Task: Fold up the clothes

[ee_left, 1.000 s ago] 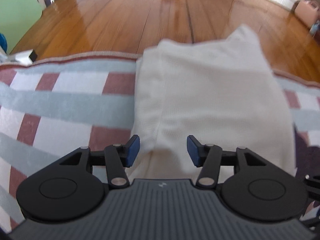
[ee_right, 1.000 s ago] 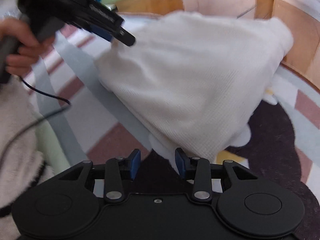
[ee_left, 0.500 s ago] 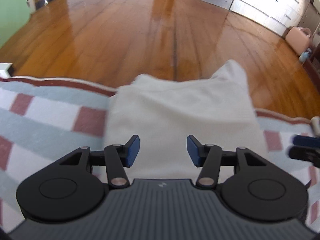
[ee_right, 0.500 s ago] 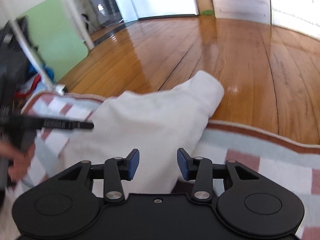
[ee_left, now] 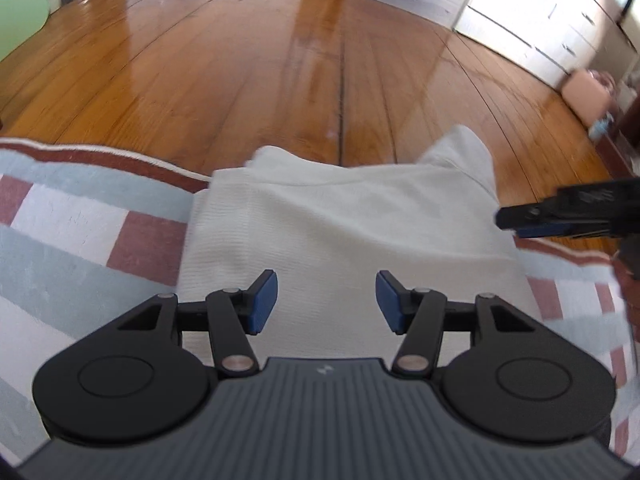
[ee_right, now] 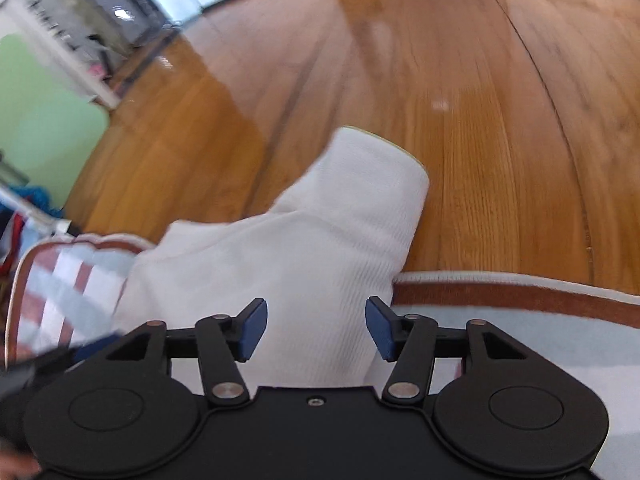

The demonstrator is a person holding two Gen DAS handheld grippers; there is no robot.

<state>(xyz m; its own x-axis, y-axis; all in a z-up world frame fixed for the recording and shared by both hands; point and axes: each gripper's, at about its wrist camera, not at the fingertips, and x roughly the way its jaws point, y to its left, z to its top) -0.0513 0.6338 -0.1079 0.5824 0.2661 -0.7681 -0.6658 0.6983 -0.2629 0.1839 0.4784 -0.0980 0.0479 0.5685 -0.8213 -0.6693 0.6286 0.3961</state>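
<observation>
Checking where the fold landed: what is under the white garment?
The white garment lies on the striped rug, its far end over the wood floor. Anything beneath it is covered.

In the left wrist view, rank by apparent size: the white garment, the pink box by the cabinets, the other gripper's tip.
1. white garment
2. right gripper, only partly in frame
3. pink box, though it lies far away, so its true size is unsure

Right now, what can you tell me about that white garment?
The garment is off-white with a fine ribbed knit, folded into a rough rectangle. It lies mostly on the checked rug, while one rounded end juts over the rug's edge onto the wood floor. Neither open gripper grips it.
</observation>
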